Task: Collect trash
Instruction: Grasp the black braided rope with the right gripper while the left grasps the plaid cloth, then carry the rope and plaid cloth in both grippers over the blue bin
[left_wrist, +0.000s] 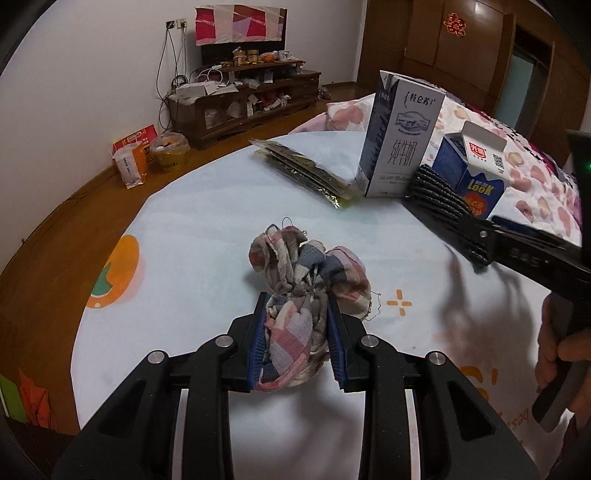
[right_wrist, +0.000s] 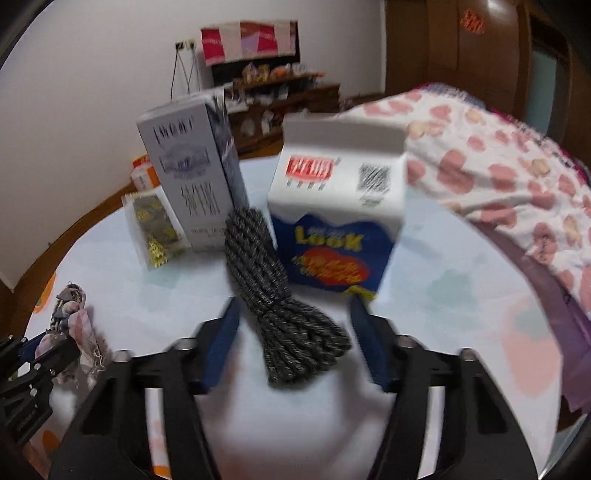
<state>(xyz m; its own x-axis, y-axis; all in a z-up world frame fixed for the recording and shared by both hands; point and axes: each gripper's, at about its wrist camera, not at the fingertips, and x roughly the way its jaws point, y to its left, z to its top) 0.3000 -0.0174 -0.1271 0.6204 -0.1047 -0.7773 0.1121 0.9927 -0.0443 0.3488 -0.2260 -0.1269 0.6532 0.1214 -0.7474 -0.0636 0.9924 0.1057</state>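
Left wrist view shows your left gripper (left_wrist: 295, 332) clamped on the checked rag (left_wrist: 299, 291), low over the table (left_wrist: 184, 258). Your right gripper (right_wrist: 291, 332) is spread wide around the grey rope bundle (right_wrist: 273, 280), not pinching. Risk: pushing forward could topple the blue carton (right_wrist: 336, 221) or tall milk box (right_wrist: 195, 173) right behind. Foil packets (left_wrist: 303, 173) lie farther back.

A round bench (left_wrist: 192, 236) covered in pale blue cloth with orange prints is seen. At its centre a crumpled plaid rag (left_wrist: 306, 273) is laid. A flat gold-flecked packet (left_wrist: 306, 173) is placed toward 12 o'clock, with a tall grey milk carton (left_wrist: 400, 140) and a blue-and-white gabled carton (left_wrist: 476, 173) stood toward 1 o'clock.
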